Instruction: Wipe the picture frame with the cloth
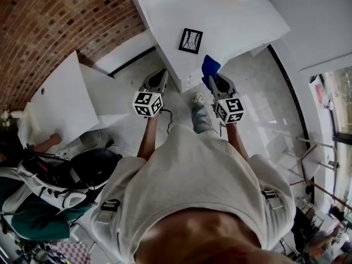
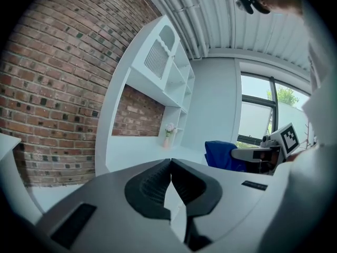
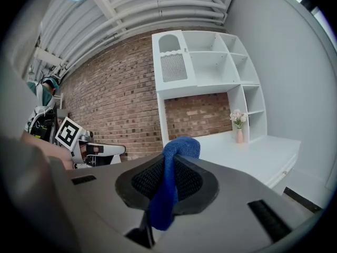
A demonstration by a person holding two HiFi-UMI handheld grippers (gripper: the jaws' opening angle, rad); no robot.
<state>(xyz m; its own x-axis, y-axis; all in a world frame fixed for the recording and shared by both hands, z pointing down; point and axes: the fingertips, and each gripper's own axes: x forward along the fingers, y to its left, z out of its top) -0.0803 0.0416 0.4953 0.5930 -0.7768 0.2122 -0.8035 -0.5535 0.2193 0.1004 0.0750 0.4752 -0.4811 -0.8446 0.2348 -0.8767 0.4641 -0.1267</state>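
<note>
right gripper clamping blue cloth, readying wipe | left gripper closed, empty | picture frame waiting near front edge of desk

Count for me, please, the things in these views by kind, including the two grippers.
Grippers: 2 (left gripper shut and empty, right gripper shut on the cloth)
Blue cloth: 1
Picture frame: 1
Vase of flowers: 1
Total: 5
</note>
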